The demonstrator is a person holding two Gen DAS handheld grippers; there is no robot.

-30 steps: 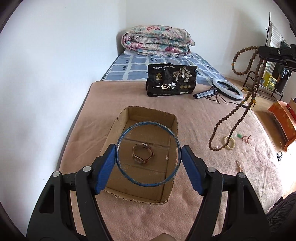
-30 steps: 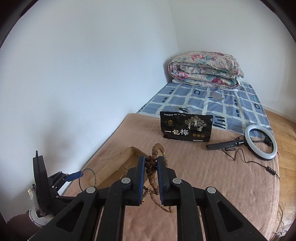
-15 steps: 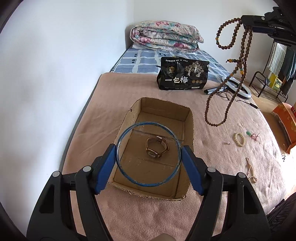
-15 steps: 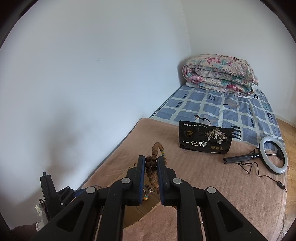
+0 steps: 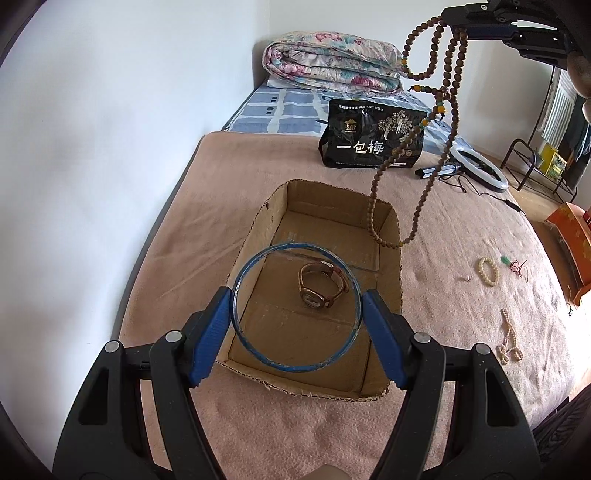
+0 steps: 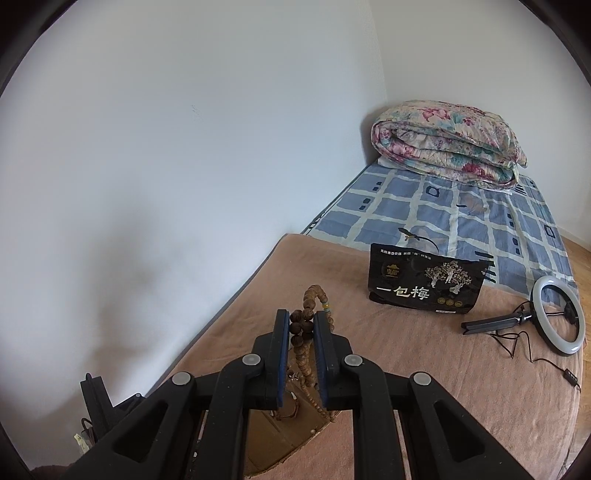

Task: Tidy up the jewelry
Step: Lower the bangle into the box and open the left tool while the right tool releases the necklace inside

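Observation:
My left gripper [image 5: 297, 306] is shut on a thin blue bangle [image 5: 258, 258], held over the near half of an open cardboard box [image 5: 247, 236] on the bed. A brown watch [image 5: 323, 286] lies on the box floor, seen through the bangle. My right gripper [image 6: 301, 325] is shut on a long brown bead necklace [image 6: 304, 328]. In the left wrist view that necklace [image 5: 417, 147] hangs from the right gripper [image 5: 454, 20] at top right, its lowest loop over the box's far right corner.
Loose pieces lie on the pink blanket [image 5: 461, 229] right of the box: a pale bead bracelet [image 5: 488, 271], a green-and-red charm [image 5: 511, 263] and a pale bead string [image 5: 509, 341]. A black snack bag [image 5: 371, 134], a ring light [image 5: 476, 168] and a folded quilt [image 5: 332, 61] lie farther back.
The right gripper has carried the hanging necklace left, from over the blanket to over the box's far right corner. The left gripper with the bangle has come lower and closer to the box.

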